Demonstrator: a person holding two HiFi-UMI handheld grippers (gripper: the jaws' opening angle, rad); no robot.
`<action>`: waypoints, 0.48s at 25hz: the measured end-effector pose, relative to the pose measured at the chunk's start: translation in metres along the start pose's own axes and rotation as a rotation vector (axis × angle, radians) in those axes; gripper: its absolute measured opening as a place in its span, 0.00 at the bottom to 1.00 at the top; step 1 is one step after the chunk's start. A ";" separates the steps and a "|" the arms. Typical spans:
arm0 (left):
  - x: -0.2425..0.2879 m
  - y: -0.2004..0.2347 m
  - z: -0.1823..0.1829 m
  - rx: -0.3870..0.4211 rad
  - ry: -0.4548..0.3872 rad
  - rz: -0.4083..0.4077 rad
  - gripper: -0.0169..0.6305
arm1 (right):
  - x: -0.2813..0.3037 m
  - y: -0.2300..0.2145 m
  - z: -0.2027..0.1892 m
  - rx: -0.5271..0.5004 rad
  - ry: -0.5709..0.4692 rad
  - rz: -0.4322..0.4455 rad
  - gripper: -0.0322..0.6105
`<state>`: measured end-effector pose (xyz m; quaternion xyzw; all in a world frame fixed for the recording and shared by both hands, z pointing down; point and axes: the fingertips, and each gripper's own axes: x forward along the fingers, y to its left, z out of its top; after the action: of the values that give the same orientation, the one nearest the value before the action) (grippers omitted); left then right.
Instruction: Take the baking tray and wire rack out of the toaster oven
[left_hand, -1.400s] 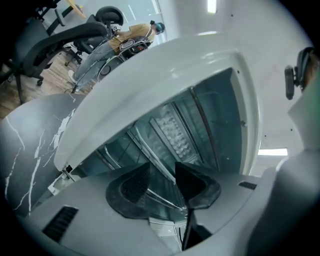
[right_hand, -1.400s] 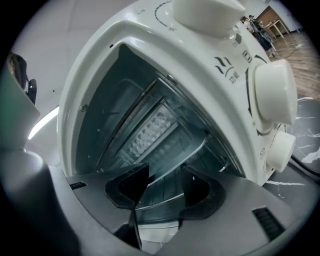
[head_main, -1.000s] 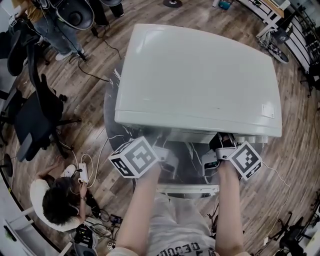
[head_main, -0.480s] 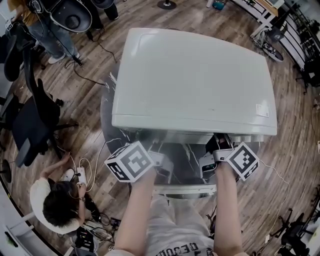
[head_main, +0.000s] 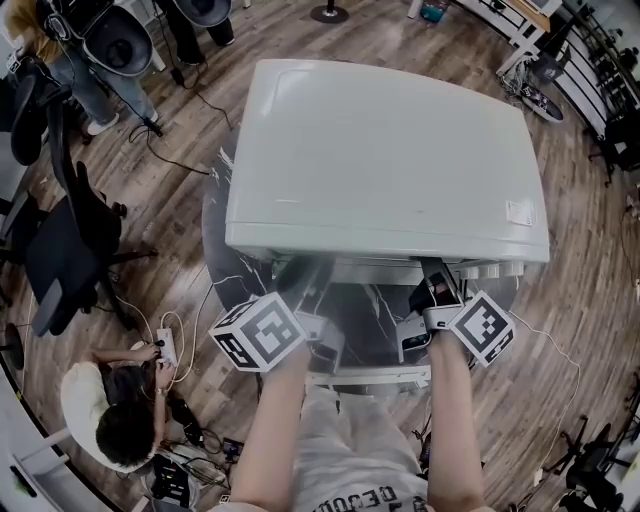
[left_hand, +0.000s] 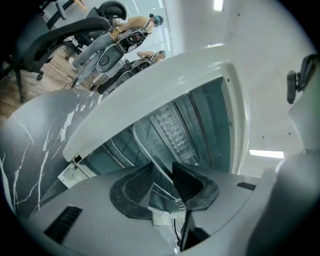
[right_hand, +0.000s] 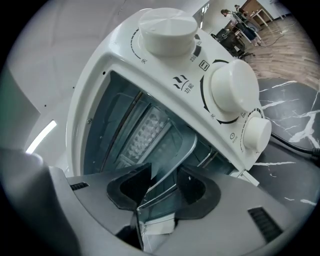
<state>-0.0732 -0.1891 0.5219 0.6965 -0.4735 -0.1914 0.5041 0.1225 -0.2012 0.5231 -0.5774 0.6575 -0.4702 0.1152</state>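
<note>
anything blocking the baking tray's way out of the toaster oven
Nothing visible. The toaster oven door lies folded down. The baking tray has its front rim between the jaws of the left gripper and right gripper, which have just been closing on it. Its way out over the door looks open.

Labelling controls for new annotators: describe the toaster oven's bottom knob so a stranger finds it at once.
Find the white toaster oven on the dark marbled table; its control panel runs down the right of its open front. It is the lowest knob there, nearest the table top, looking smaller than the middle knob and top knob.
</note>
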 end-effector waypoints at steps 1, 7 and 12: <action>-0.001 -0.001 -0.001 0.002 0.001 0.000 0.20 | -0.002 0.001 0.000 -0.002 0.000 0.003 0.28; -0.007 -0.003 -0.005 0.006 -0.003 -0.002 0.20 | -0.007 0.003 -0.001 -0.012 0.003 0.030 0.28; -0.012 -0.001 -0.008 0.006 -0.006 0.004 0.20 | -0.010 0.002 -0.005 -0.008 0.007 0.048 0.28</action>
<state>-0.0728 -0.1745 0.5221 0.6967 -0.4768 -0.1909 0.5009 0.1208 -0.1907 0.5206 -0.5600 0.6736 -0.4666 0.1217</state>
